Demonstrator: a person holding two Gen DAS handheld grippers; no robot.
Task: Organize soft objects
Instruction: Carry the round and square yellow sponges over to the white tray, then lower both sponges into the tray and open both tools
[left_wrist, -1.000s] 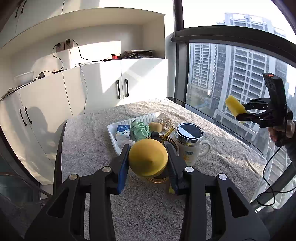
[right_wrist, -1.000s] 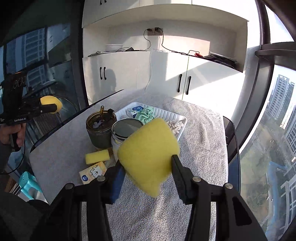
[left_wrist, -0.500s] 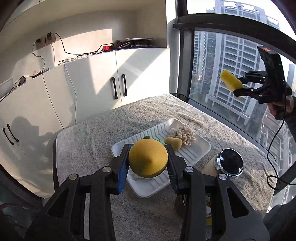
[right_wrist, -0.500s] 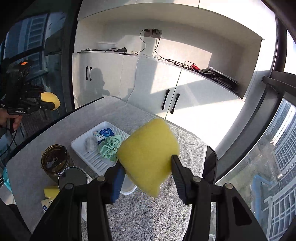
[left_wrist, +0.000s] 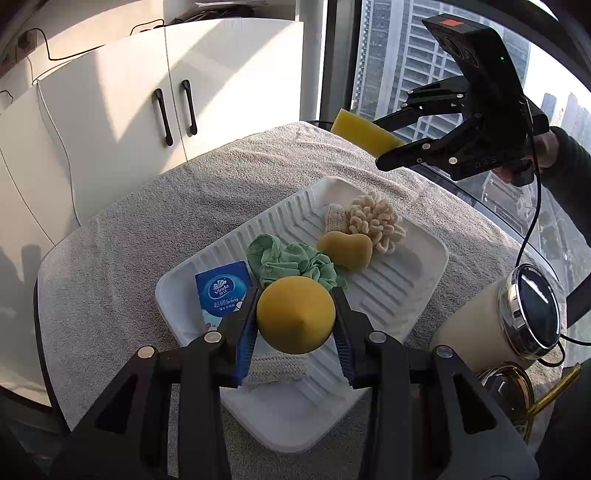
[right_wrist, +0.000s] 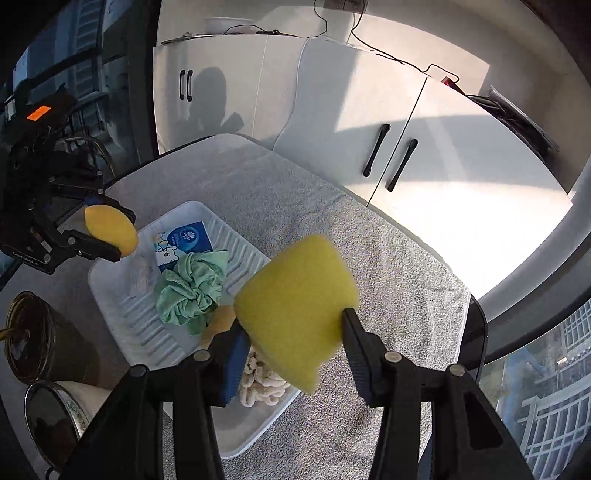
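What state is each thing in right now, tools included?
Left tool: shut on orange sponge.
Right tool: shut on yellow sponge.
Tray: flat on towel, holding soft items.
Mug: lid on.
Cabinet doors: closed.

The right gripper (right_wrist: 291, 328) pinches a yellow sponge (right_wrist: 295, 310) between its pads. Beneath and left of the claw lies a white tray (right_wrist: 122, 317) holding a green scrunchie (right_wrist: 188, 288). Further left, the left gripper (right_wrist: 110, 236) clamps an orange sponge (right_wrist: 110, 229).
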